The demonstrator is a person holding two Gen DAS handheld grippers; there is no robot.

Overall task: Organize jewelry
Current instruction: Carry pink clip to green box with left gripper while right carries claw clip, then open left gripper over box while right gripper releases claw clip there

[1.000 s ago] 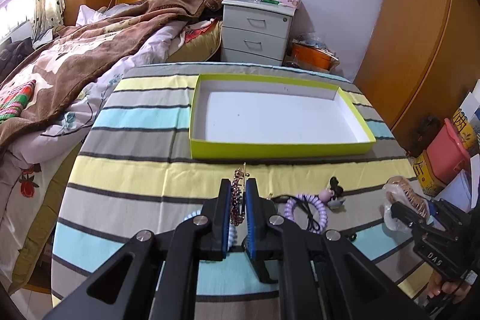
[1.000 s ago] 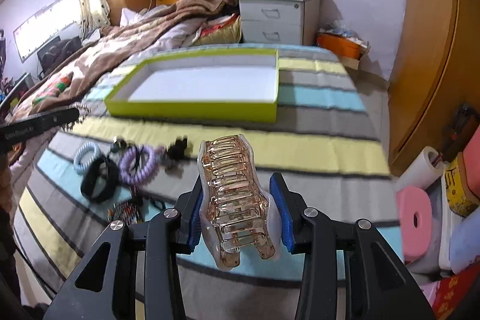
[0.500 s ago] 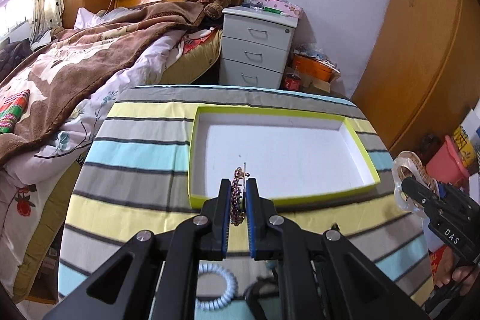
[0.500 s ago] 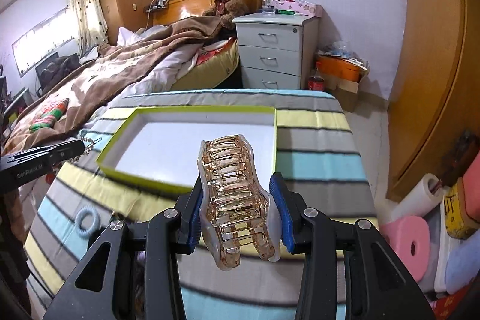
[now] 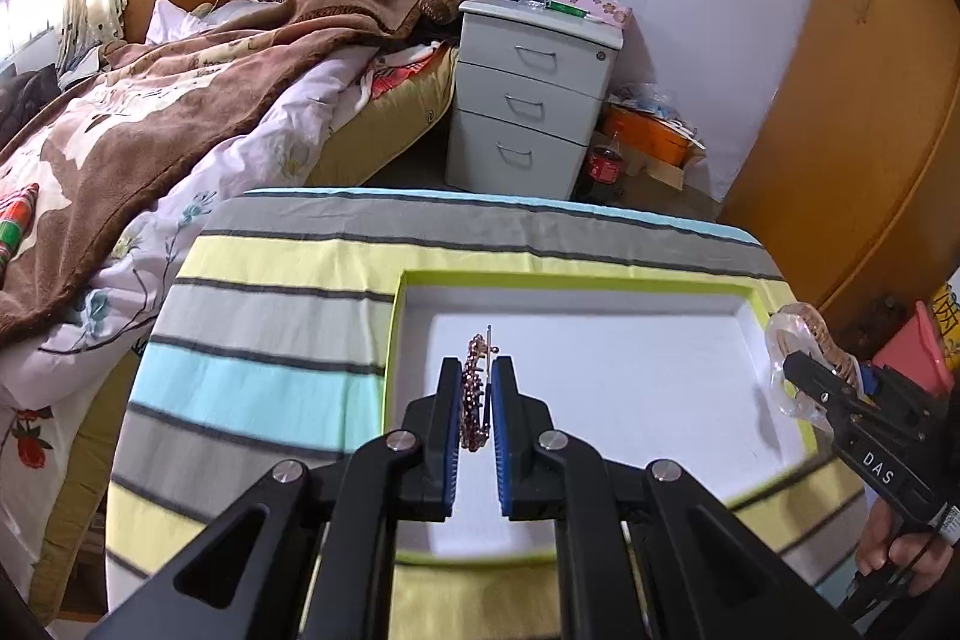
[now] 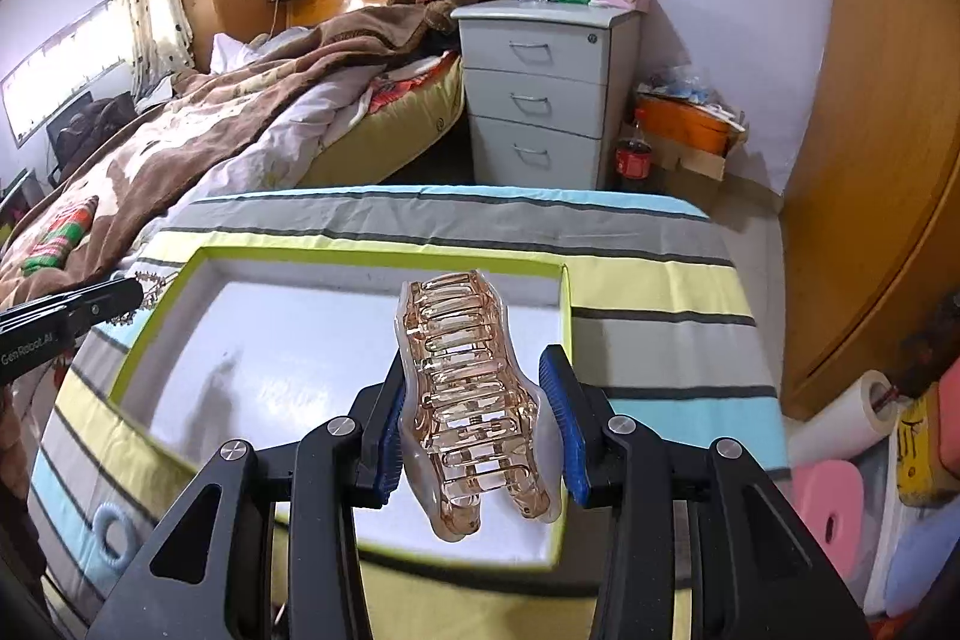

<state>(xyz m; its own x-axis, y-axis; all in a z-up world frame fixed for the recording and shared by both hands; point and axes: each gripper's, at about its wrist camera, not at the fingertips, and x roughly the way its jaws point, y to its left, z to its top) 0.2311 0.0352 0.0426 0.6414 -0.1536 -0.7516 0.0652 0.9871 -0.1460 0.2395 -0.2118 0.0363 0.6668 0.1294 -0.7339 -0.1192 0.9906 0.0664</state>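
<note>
My left gripper (image 5: 476, 388) is shut on a thin rose-coloured beaded hair clip (image 5: 474, 400) and holds it above the left part of the white tray with a lime-green rim (image 5: 393, 334). My right gripper (image 6: 474, 388) is shut on a large translucent amber claw clip (image 6: 468, 388) and holds it above the tray's right part (image 6: 567, 316). The right gripper with the claw clip also shows in the left wrist view (image 5: 810, 370) at the tray's right rim. The left gripper shows at the left edge of the right wrist view (image 6: 90, 307).
The tray lies on a striped cloth over the table (image 5: 270, 292). A light blue coil hair tie (image 6: 114, 526) lies near the front left. A bed (image 5: 150, 118) stands to the left and a grey nightstand (image 5: 534, 100) beyond. Pink items and a paper roll (image 6: 840, 436) stand at the right.
Both grippers have moved forward from the jewelry pile near the front edge to above the tray, each keeping its clip. The hair ties have dropped out of the left wrist view.
</note>
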